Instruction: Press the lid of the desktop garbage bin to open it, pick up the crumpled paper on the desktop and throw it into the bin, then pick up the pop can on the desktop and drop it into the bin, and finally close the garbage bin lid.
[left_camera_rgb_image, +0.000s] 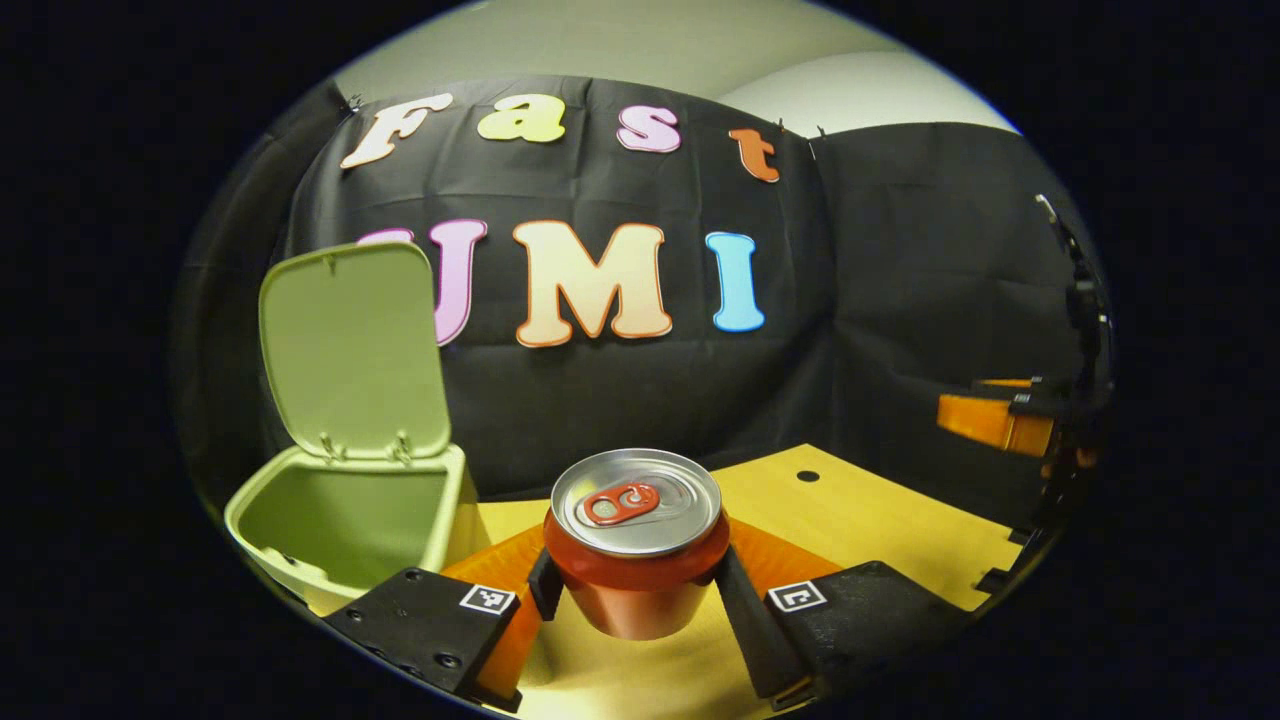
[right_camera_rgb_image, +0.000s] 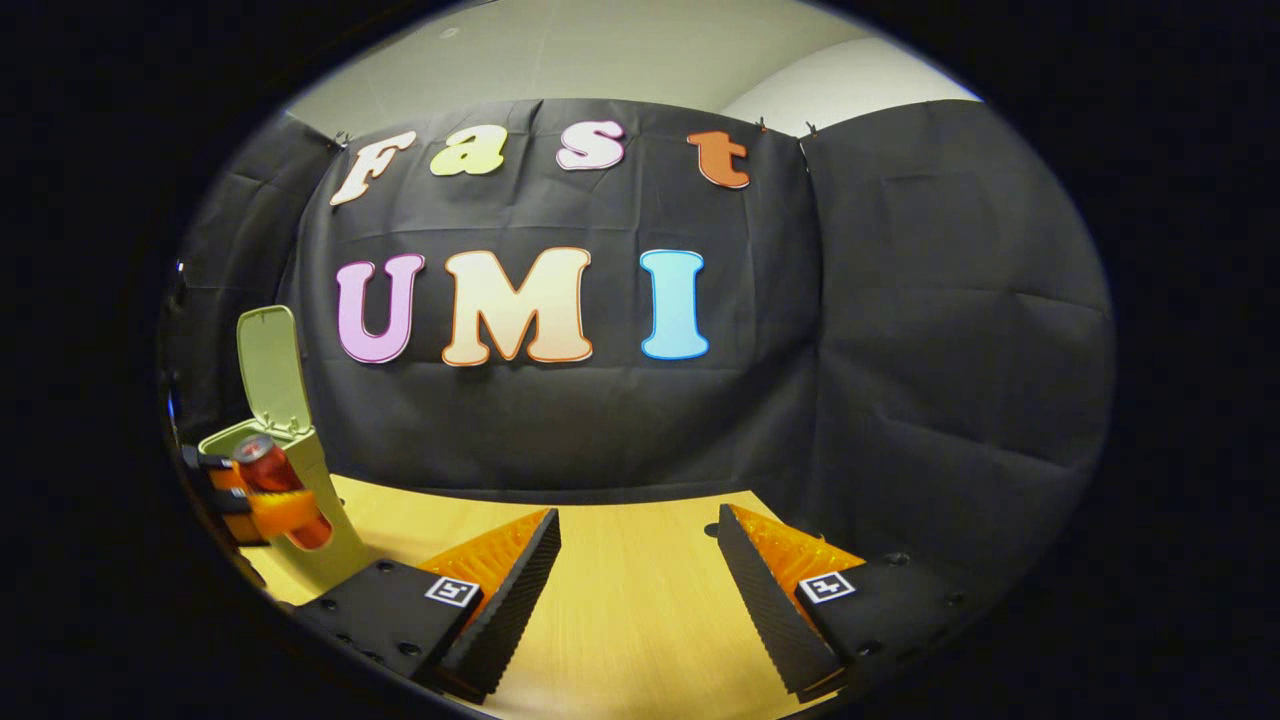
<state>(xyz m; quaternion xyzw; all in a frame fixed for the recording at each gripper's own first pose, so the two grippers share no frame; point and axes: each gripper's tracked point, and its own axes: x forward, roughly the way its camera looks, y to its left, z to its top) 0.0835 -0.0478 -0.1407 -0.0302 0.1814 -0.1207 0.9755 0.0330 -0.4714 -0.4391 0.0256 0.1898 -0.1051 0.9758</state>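
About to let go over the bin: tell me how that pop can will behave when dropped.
The pop can, clamped by the left tool, looks smooth and glossy, so probably slippery. Its round body would likely roll if it missed the garbage bin. Thin metal; probably dents easily.

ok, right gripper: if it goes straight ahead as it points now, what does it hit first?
Probably nothing nearby: the right gripper is open over bare table, and the line ahead looks free up to the black cloth wall. Depth is uncertain.
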